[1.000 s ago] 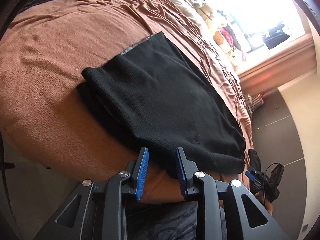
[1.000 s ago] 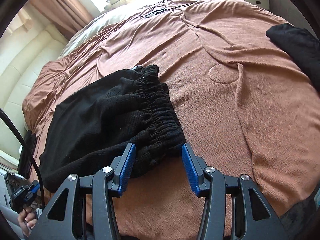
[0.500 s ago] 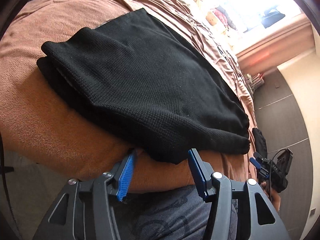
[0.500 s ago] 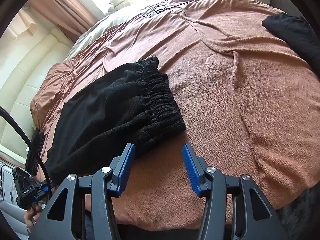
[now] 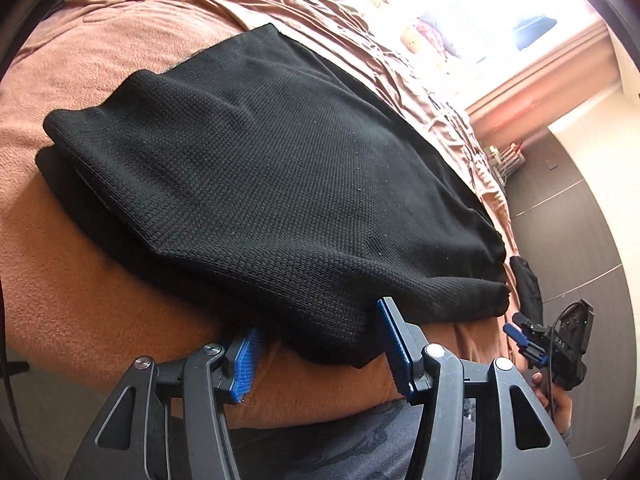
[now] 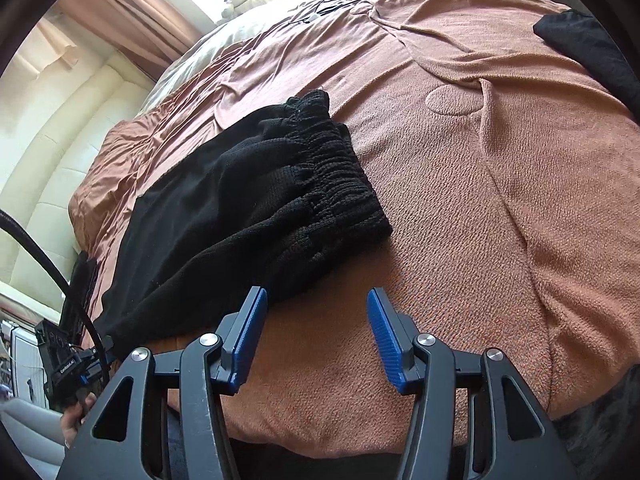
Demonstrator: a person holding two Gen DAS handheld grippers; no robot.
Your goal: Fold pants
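Left wrist: folded black knit pants on rust-brown fleece bedspread; left gripper just widened, near hem between unclamped pads. Best pushed deeper before pinching. Right wrist: right gripper half-open, empty, beside elastic waistband.
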